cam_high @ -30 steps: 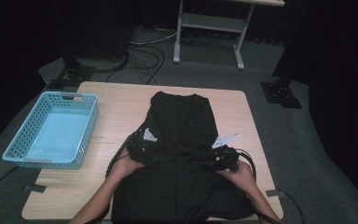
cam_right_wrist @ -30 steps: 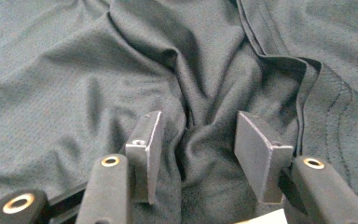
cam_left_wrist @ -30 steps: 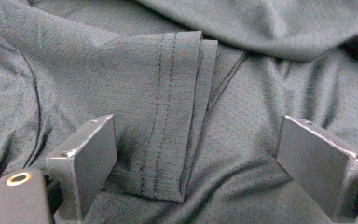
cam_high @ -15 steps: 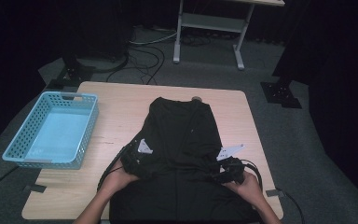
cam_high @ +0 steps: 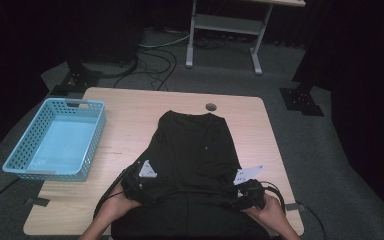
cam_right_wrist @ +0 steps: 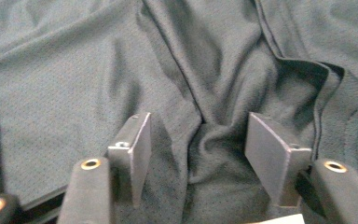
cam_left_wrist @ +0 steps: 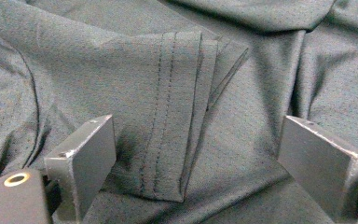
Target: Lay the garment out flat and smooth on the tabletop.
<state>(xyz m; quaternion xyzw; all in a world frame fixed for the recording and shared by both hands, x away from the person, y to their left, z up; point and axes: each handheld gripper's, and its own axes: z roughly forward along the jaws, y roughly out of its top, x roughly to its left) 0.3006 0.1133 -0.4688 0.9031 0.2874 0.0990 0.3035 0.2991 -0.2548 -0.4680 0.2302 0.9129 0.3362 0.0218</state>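
Note:
A black garment [cam_high: 195, 145] lies spread on the wooden table [cam_high: 125, 107], its lower part hanging over the near edge. My left gripper [cam_high: 139, 184] rests on its left side near the front, and my right gripper [cam_high: 244, 194] rests on its right side. In the left gripper view the left gripper [cam_left_wrist: 196, 135] is wide open, with a stitched, folded hem [cam_left_wrist: 172, 93] lying loose between the jaws. The right gripper [cam_right_wrist: 200, 126] has just been opening; a ridge of cloth [cam_right_wrist: 214, 135] lies between its jaws, untouched by the pads.
An empty light-blue mesh basket [cam_high: 55, 142] stands at the table's left edge. A round cable hole [cam_high: 210, 107] sits near the far edge. Beyond the table, cables [cam_high: 155, 50] and a metal stand [cam_high: 225, 25] are on the floor.
Both hands have drawn back toward the near edge, and the garment has slid that way with them; its collar end now lies farther from the far edge.

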